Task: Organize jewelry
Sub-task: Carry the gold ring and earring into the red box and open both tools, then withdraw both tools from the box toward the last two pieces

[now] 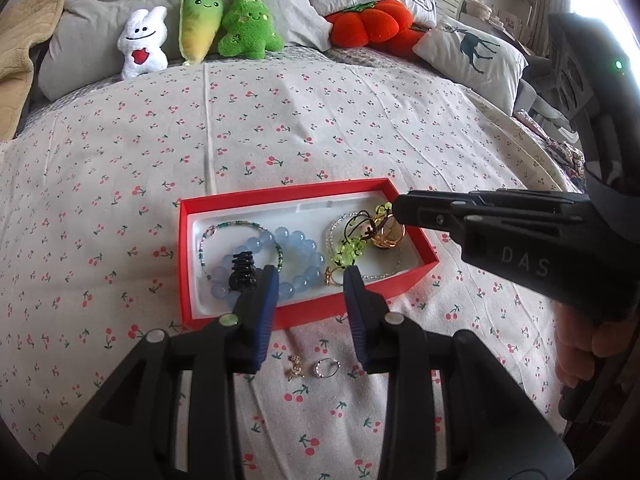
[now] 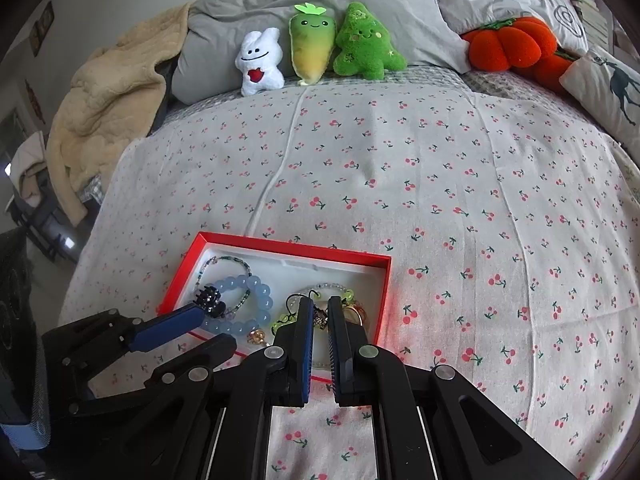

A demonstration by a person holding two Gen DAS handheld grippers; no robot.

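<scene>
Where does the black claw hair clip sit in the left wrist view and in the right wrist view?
Left wrist view: the black claw hair clip lies lower left of centre, on the blue bead bracelet, beside the left tool's left finger.
Right wrist view: the clip is lower left, at the tip of the left tool's blue finger.
Shared landmark: the red box holding both.

The box [image 1: 188,264] is showing matt red card walls and a smooth white liner. Glossy blue beads [image 1: 296,264] and shiny gold rings [image 1: 386,236] are lying inside. The bedsheet [image 2: 440,184] is looking like soft, creased cotton; far plush toys [image 2: 362,44] are looking fuzzy.
</scene>
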